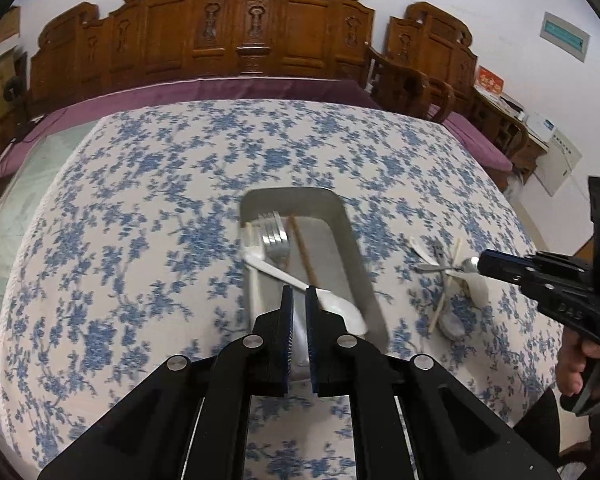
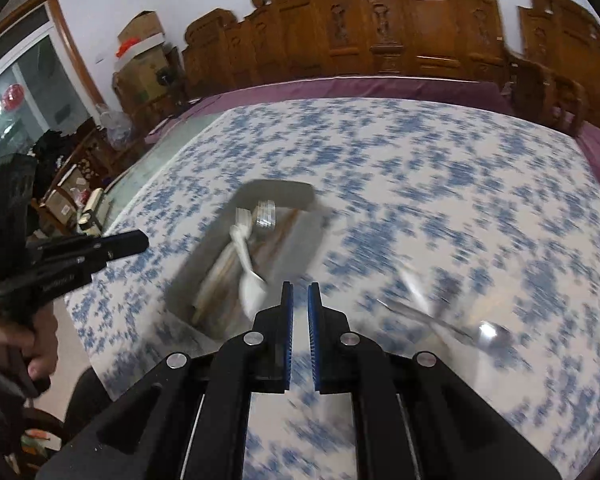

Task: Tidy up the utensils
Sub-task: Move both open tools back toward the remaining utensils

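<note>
Mid-sort: tray (image 1: 356, 248) at bench centre already holding forks and chopsticks. Left gripper (image 1: 299, 294) nearly closed, empty, over tray. Right gripper (image 2: 300, 290) likewise narrow, empty. Next: reach loose spoon (image 2: 494, 334) at four o'clock.

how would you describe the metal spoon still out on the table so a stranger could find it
On the blue-flowered tablecloth, look right of the grey rectangular tray, among the loose utensils. The shiny silver metal spoon lies across pale white plastic pieces; only it gleams.
</note>
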Action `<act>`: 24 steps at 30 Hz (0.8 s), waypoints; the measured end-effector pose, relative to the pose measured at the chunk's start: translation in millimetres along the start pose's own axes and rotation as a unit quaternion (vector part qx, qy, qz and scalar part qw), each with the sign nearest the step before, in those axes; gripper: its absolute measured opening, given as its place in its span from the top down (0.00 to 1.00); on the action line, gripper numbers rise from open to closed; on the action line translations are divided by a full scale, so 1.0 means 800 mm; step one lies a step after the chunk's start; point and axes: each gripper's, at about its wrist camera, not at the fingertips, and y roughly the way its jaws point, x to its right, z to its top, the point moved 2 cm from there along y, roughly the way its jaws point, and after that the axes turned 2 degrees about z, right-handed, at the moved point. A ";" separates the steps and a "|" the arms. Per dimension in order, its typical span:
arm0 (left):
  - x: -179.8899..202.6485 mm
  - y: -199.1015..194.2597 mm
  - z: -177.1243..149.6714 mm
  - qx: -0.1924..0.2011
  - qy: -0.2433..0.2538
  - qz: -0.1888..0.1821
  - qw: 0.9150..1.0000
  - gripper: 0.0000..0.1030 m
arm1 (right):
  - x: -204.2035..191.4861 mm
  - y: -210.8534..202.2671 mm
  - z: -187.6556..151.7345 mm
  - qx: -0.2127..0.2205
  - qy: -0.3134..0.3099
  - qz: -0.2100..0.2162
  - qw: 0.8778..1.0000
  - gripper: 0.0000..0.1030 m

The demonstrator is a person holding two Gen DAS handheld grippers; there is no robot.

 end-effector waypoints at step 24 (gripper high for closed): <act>0.110 0.039 -0.016 -0.029 0.048 -0.048 0.997 0.59 | 0.129 0.002 -0.054 -0.063 -0.028 -0.106 0.992 0.66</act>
